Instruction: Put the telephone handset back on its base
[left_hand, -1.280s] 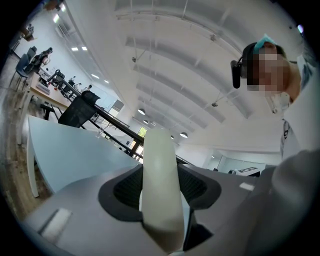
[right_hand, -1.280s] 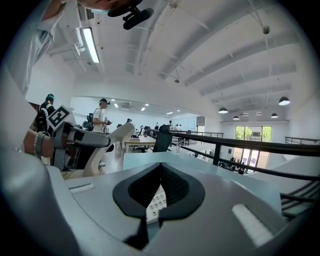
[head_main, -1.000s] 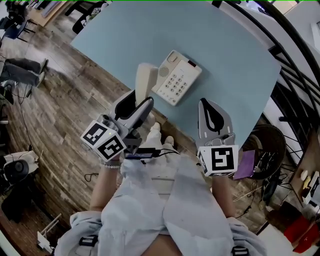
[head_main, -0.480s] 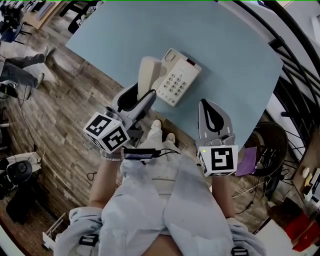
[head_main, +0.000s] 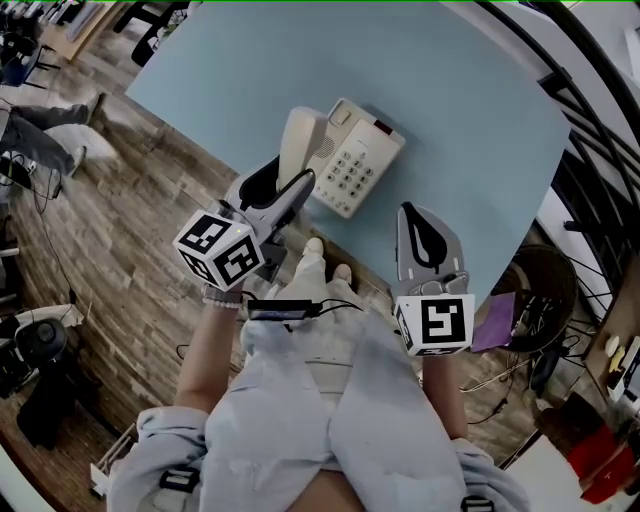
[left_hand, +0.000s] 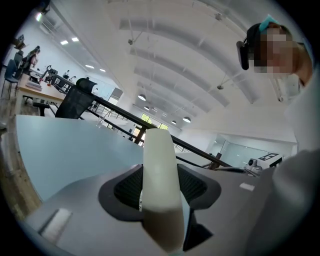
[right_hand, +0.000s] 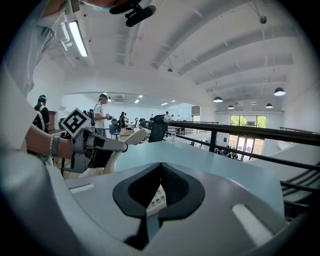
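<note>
While the left hand-held gripper (head_main: 283, 195) pinched the lower end of the cream plastic telephone handset (head_main: 298, 140), its jaws were pressed against both sides of the long body, which stood out ahead of the tips and well beyond them. The cream push-button telephone base (head_main: 352, 160) lay on the pale blue surface (head_main: 450, 90) just ahead and to the right of that hand-held gripper. The handset's far end overlapped the base's near-left edge in the head view, though whether the two were touching could not be told. The right hand-held gripper (head_main: 408, 212) hung nearer the person, apart from the base, with its jaws pressed together on nothing and the keypad (right_hand: 155, 200) glimpsed through the hollow behind the tips. The step in hand looked to be lining the handset up over its cradle. To do it well, the handset would likely need turning parallel to the cradle's long side and laying down flat rather than end first. The grip should hold until both ends sat in their hollows. The idle hand-held gripper could steady the light base if it slid.
</note>
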